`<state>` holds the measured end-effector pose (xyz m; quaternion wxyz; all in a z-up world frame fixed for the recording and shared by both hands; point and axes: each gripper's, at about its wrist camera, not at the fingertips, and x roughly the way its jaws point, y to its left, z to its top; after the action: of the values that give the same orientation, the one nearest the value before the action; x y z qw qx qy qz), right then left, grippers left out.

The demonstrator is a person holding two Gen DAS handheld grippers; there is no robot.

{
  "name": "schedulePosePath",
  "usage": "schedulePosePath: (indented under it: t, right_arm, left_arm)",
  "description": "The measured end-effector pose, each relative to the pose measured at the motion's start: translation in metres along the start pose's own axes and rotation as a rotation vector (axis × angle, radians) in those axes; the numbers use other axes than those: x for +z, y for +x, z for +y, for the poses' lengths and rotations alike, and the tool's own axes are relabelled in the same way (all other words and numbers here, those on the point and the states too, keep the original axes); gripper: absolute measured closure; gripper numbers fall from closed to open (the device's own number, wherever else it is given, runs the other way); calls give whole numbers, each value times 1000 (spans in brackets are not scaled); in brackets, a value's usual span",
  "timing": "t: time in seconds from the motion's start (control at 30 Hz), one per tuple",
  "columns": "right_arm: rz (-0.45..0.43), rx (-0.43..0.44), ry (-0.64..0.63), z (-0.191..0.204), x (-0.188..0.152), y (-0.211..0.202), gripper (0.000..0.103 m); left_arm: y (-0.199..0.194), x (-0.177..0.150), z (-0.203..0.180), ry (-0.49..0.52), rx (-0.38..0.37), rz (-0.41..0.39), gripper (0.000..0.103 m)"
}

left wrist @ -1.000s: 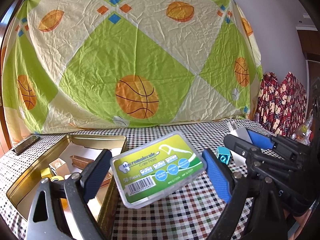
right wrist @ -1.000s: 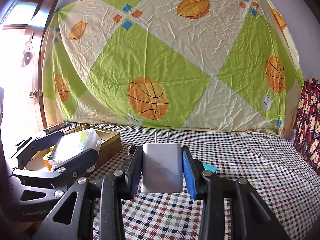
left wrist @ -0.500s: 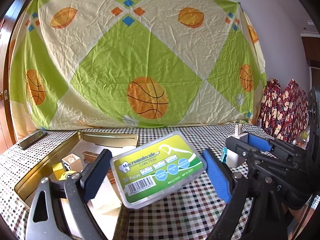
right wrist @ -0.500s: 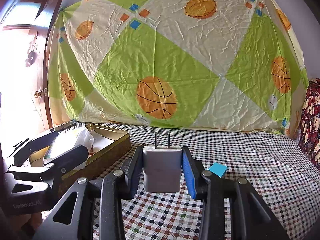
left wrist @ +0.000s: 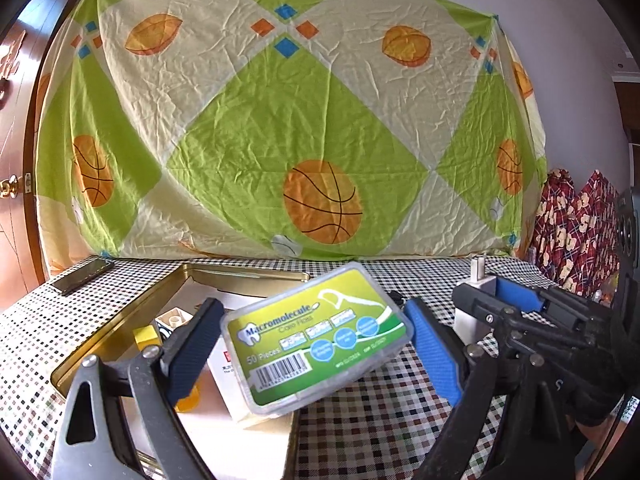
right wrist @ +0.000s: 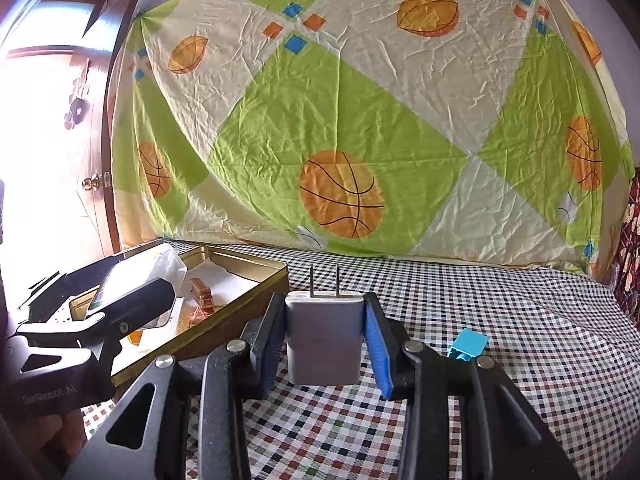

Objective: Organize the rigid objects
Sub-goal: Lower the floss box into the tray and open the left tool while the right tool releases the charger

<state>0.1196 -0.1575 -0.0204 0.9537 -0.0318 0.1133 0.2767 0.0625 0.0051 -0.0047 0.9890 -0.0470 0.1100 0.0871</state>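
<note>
My left gripper (left wrist: 316,342) is shut on a clear floss-pick box (left wrist: 320,332) with a green label, tilted and held above the right edge of an open gold tin (left wrist: 120,328). In the tin lie a yellow block (left wrist: 144,336), a white carton (left wrist: 228,384) and other small items. My right gripper (right wrist: 325,340) is shut on a white wall charger (right wrist: 324,344), prongs pointing away, just right of the tin (right wrist: 256,276) and above the table. The left gripper (right wrist: 132,300) and its floss-pick box (right wrist: 136,276) show over the tin at the left.
A small blue block (right wrist: 468,344) lies on the checked tablecloth (right wrist: 520,320) to the right of the charger. A dark phone (left wrist: 84,276) rests at the table's far left. A basketball-print sheet (left wrist: 288,120) hangs behind, and red patterned fabric (left wrist: 576,224) stands at the right.
Both grippers have shifted left with their loads. The floss-pick box now hangs over the tin's right edge, and the charger is closer to the tin. Grips are unchanged.
</note>
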Motion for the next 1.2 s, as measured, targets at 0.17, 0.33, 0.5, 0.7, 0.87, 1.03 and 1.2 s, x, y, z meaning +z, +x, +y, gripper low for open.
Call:
schedulePosePath:
  t: [0.17, 0.33, 0.5, 0.7, 0.87, 1.03, 1.2]
  right_arm:
    - [3, 28, -8, 13, 1, 2, 63]
    - [6, 48, -16, 24, 2, 4, 63]
    - [6, 63, -24, 33, 2, 4, 63]
    - [10, 79, -18, 39, 1, 5, 63]
    - [8, 89, -16, 42, 1, 3, 63]
    - [9, 98, -19, 48, 2, 4, 63]
    - [11, 114, -21, 55, 2, 5, 63]
  left_arm:
    - [-3, 0, 10, -13, 10, -9, 11]
    - [-7, 0, 14, 2, 23, -24, 11]
    - [-8, 0, 22, -12, 29, -23, 11]
    - [-10, 0, 32, -54, 22, -27, 11]
    - [-15, 2, 36, -69, 22, -47, 11]
    - [-17, 3, 43, -75, 36, -51, 11]
    - [-17, 2, 53, -88, 51, -46, 11]
